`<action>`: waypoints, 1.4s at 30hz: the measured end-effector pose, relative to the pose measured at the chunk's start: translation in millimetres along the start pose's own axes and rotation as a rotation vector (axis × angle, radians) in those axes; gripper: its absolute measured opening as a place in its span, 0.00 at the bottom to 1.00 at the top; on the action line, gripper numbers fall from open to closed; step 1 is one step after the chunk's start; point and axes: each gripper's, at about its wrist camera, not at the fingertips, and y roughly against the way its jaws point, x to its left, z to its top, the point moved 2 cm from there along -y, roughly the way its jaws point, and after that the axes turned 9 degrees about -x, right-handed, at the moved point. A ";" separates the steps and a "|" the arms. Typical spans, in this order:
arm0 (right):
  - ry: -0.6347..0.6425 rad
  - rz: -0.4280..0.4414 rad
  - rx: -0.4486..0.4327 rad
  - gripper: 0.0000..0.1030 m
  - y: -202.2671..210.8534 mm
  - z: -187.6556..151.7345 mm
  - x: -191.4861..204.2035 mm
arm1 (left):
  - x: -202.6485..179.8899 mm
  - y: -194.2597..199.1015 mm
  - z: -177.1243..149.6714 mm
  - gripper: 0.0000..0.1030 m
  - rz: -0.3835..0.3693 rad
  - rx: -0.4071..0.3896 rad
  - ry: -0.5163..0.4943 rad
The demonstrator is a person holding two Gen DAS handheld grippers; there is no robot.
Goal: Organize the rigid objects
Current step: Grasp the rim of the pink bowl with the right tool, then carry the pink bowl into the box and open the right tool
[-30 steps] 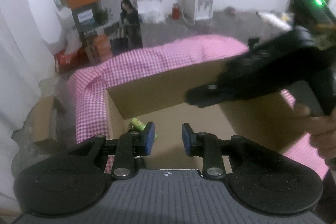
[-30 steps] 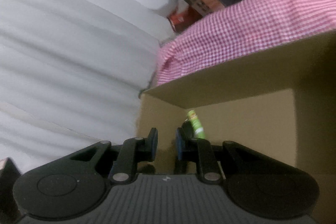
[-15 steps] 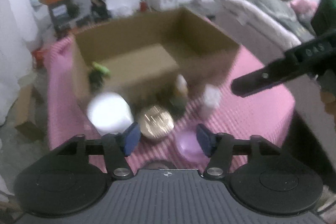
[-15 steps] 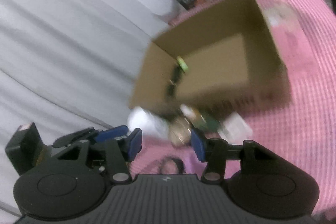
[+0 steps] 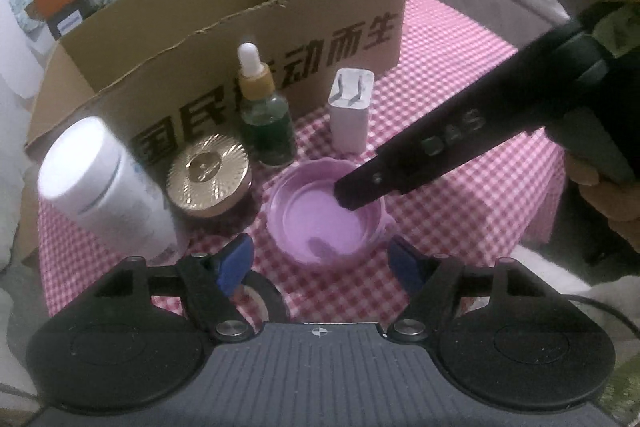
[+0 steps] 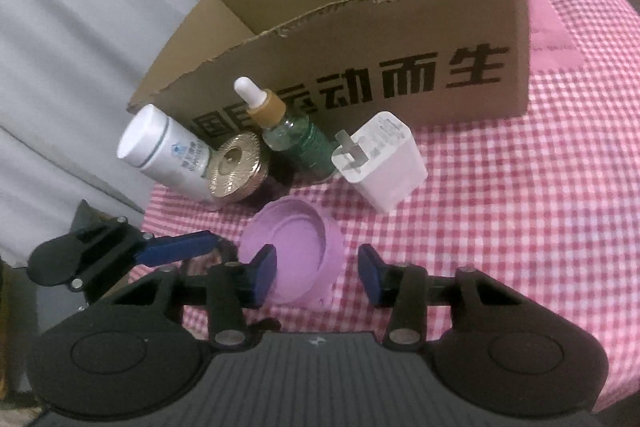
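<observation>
At frame centre: pink lid (image 5: 326, 213) on the checked worktop (image 5: 460, 187), before the cardboard box (image 5: 224, 39). Left tongs (image 5: 320, 265), newly widened, spread and empty. Right tongs (image 6: 316, 273), newly narrowed, straddle lid without pinching; pickup likely next.

A cardboard box (image 5: 240, 39) stood on the checked cloth (image 5: 460, 211), and before its front wall ran a row: a capped bottle (image 5: 108, 187) at the left, then a round ribbed lid (image 5: 209, 180), a dropper bottle (image 5: 266, 119) and, at the right, a plug adapter (image 5: 350, 115) with its prongs up. Nearer the camera than that row lay a shallow dish (image 5: 326, 215), before the dropper bottle and the adapter.
</observation>
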 end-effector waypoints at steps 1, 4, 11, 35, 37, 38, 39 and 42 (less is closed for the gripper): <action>0.001 0.003 0.005 0.39 -4.4 0.1 -0.9 | -0.8 -3.2 1.1 0.72 0.003 0.004 -0.009; 0.004 0.018 0.023 0.24 -12.8 -0.2 -0.4 | -1.3 -10.6 4.7 0.72 0.013 0.014 -0.027; 0.015 0.013 0.015 0.16 -8.8 0.3 -8.9 | -1.8 -13.3 6.4 0.72 -0.031 0.009 -0.002; -0.009 0.005 -0.031 0.17 16.9 -5.0 -28.4 | -29.3 -23.7 7.6 0.69 -0.003 -0.020 -0.101; -0.001 0.004 -0.046 0.17 23.7 -4.7 -25.0 | -29.8 -16.8 9.1 0.69 -0.002 -0.038 -0.093; 0.003 0.004 -0.054 0.17 27.6 -4.1 -23.2 | -30.2 -12.0 10.5 0.69 0.001 -0.050 -0.091; 0.009 0.005 -0.065 0.17 32.2 -3.1 -20.4 | -30.3 -7.4 12.9 0.69 0.003 -0.062 -0.089; 0.032 0.006 -0.103 0.17 48.5 3.7 -8.8 | -30.4 14.0 22.1 0.69 0.022 -0.117 -0.089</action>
